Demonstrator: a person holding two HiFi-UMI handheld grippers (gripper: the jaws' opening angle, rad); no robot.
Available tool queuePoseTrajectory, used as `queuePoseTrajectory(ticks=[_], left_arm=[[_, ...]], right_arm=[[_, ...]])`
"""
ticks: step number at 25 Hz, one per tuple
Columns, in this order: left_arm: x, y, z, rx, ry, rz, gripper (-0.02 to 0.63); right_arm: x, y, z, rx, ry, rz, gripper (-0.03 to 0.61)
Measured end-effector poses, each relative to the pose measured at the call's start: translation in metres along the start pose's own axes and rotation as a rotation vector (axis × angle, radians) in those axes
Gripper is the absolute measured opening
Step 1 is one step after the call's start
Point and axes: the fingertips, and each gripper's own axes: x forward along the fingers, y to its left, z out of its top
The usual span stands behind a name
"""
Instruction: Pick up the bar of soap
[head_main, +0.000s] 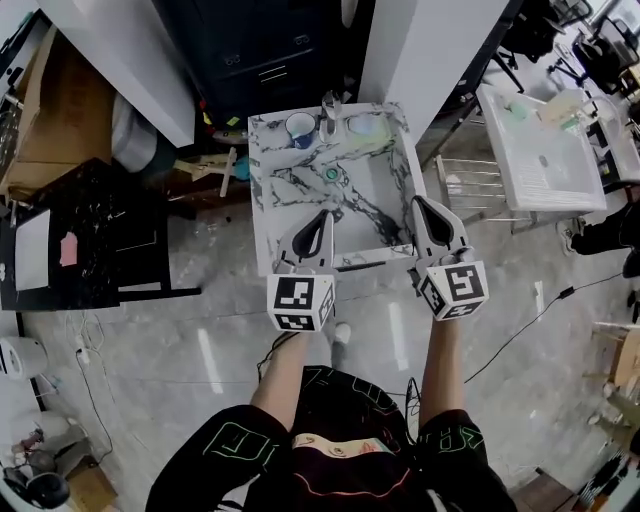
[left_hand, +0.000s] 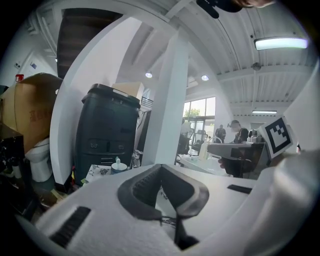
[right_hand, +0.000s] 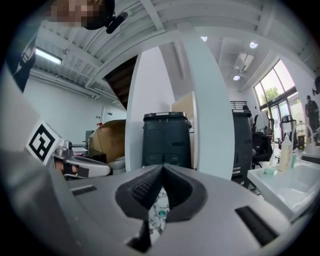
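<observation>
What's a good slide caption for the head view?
Seen from above, a person holds the left tool and right tool, both shut and empty, at the near edge of a marbled sink.

No legible text anywhere. Red print on cardboard box (left_hand: 31, 107) too blurred to read.

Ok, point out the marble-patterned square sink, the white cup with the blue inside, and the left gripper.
Marble-patterned square sink (head_main: 385, 200), head view, bare basin floor.
White cup with blue inside (head_main: 300, 127), head view, its opening.
Left gripper (head_main: 326, 214), head view, closed fingertips.
</observation>
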Motion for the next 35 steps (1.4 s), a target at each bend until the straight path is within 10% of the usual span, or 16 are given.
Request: queuePoseTrajectory(ticks=[35], left_arm=[[0.127, 0.082, -0.045, -0.055, 0.115, 0.037, 0.008]], right_arm=[[0.254, -0.067, -0.090, -0.384, 0.440, 0.240, 0.025]])
